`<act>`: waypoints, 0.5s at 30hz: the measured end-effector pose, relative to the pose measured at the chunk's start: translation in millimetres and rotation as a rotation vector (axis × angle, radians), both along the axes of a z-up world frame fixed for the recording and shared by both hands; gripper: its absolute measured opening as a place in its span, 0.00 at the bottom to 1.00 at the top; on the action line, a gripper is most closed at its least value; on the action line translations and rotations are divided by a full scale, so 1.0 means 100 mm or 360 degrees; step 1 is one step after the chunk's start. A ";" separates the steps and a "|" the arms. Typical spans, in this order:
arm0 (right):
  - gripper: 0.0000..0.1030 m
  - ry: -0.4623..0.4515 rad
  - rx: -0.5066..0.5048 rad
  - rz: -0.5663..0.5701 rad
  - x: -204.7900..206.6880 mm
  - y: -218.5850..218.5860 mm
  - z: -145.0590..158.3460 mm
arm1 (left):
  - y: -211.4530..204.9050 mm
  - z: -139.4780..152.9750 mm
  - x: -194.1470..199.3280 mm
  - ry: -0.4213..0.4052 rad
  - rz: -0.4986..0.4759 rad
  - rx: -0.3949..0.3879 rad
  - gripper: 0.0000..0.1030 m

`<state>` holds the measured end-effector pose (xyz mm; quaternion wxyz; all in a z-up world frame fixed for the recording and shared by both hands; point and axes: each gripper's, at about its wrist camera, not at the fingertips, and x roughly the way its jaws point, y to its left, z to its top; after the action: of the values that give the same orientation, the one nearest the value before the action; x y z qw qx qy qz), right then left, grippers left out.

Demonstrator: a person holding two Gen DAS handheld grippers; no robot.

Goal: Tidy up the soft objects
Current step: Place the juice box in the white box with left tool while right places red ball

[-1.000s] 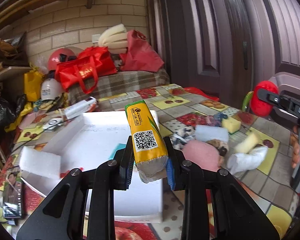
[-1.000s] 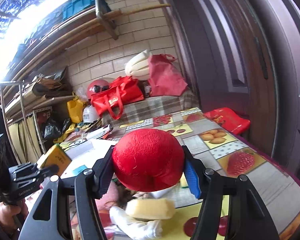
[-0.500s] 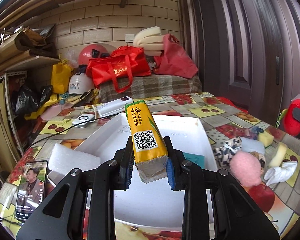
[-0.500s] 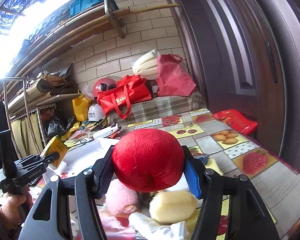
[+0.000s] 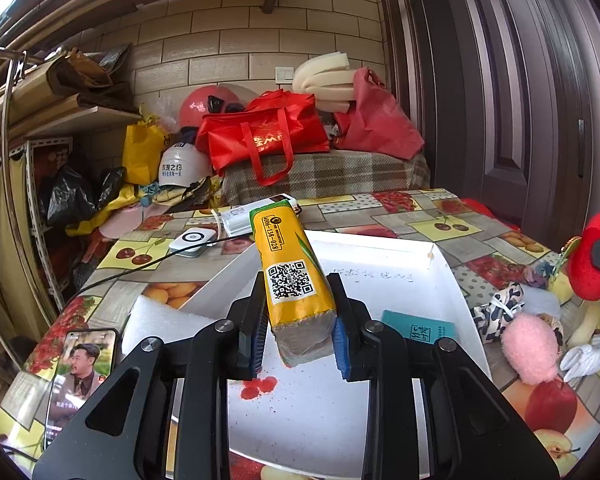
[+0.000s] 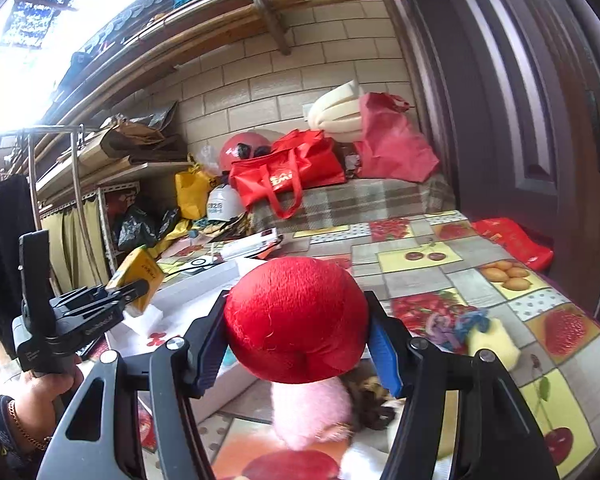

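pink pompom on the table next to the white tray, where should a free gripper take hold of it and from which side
Grip the pink pompom across its round fluffy middle, coming down from above. It lies low on the table with a leopard-print cloth and a white glove crowding its sides, so a side approach would likely snag them; the top is bare.

packet (image 5: 290,276): yellow (QR code) | ball (image 6: 296,320): red | tray (image 5: 380,248): white | tablecloth (image 5: 452,224): fruit-patterned
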<state>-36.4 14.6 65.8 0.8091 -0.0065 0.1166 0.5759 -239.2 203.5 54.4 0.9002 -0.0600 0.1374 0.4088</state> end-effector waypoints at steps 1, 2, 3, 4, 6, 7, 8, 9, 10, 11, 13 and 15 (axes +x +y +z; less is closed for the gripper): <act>0.61 0.0000 -0.0006 0.0014 -0.02 0.04 0.00 | 0.00 0.00 0.01 0.0009 -0.0004 0.0008 0.26; 0.61 0.0002 -0.0015 0.0034 -0.04 0.10 -0.01 | 0.01 0.00 0.03 0.0018 -0.0009 0.0016 0.26; 0.61 0.0007 -0.0028 0.0055 -0.07 0.18 -0.02 | 0.02 0.00 0.05 0.0023 -0.0009 0.0019 0.26; 0.61 0.0010 -0.0036 0.0070 -0.10 0.22 -0.03 | 0.04 -0.01 0.04 0.0024 -0.0007 0.0018 0.26; 0.61 0.0008 -0.0081 0.0108 -0.16 0.40 -0.07 | 0.09 -0.01 0.05 0.0018 0.0004 0.0002 0.26; 0.61 0.0010 -0.0104 0.0123 -0.19 0.46 -0.09 | 0.13 -0.01 0.05 0.0012 0.0013 -0.0007 0.26; 0.61 0.0018 -0.0131 0.0144 -0.22 0.55 -0.11 | 0.16 -0.02 0.04 0.0004 0.0025 -0.0018 0.26; 0.61 0.0018 -0.0151 0.0166 -0.25 0.62 -0.12 | 0.20 -0.02 0.04 0.0001 0.0031 -0.0026 0.26; 0.61 0.0011 -0.0168 0.0189 -0.29 0.68 -0.13 | 0.23 -0.02 0.04 0.0001 0.0033 -0.0035 0.26; 0.61 -0.0002 -0.0183 0.0216 -0.33 0.73 -0.13 | 0.26 -0.02 0.04 0.0000 0.0031 -0.0047 0.26; 0.61 -0.0036 -0.0207 0.0260 -0.41 0.79 -0.14 | 0.31 -0.03 0.05 -0.0002 0.0020 -0.0074 0.26; 0.61 -0.0073 -0.0235 0.0308 -0.50 0.86 -0.15 | 0.33 -0.03 0.05 -0.0011 0.0003 -0.0087 0.26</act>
<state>-86.1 100.3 51.1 0.7496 -0.0905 0.1389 0.6408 -234.3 236.1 51.6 0.8984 -0.0860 0.1454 0.4055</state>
